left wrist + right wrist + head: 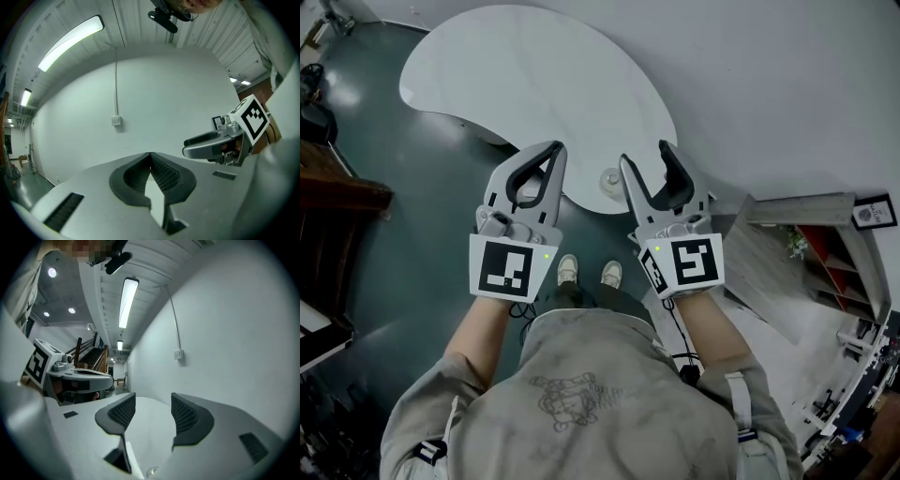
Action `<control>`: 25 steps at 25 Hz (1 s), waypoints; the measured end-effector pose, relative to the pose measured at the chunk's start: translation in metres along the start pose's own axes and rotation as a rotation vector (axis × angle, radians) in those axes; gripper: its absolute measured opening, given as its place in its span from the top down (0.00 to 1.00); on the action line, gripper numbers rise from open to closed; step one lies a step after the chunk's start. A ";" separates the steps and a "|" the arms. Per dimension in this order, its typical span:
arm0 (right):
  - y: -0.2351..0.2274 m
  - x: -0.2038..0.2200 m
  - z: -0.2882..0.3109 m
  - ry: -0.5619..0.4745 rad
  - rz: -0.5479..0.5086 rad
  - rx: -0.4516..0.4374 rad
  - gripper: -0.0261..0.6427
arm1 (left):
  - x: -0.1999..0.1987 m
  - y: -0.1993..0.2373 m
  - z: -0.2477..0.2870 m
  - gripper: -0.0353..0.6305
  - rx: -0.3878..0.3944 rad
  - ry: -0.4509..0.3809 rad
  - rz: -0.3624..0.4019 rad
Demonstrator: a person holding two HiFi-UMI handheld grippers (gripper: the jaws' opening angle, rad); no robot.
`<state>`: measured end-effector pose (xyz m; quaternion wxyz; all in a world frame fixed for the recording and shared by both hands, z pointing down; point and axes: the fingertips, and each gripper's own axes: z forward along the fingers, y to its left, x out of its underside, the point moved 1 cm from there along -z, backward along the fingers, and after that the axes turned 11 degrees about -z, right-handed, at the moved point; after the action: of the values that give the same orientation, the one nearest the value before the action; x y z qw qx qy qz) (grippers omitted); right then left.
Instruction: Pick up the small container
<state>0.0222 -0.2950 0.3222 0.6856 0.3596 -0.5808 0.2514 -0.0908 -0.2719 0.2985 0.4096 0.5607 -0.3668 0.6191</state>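
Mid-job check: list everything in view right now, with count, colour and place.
small container: one, clear-looking, at the table's near edge, between the two tongs
table: one, white, curved, ahead of the person
floor: dark grey-green, under the table
shelf unit: one, grey with red-brown inside, far right
wall box: one, white, on the white wall
shoes: two, pale, on the floor
left tongs: one, grey, shut, empty
right tongs: one, grey, open, empty
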 end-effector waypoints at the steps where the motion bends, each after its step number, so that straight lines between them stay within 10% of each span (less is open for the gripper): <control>1: 0.002 0.007 0.004 0.008 -0.003 -0.003 0.62 | 0.004 0.001 0.003 0.92 0.003 0.002 -0.001; 25: 0.041 0.231 0.064 0.285 0.053 -0.096 0.48 | 0.158 0.023 0.055 0.92 -0.001 0.147 -0.121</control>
<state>-0.0029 -0.3370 0.5602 0.7706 0.2717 -0.4982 0.2901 -0.0956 -0.3163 0.4612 0.4725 0.5345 -0.3016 0.6326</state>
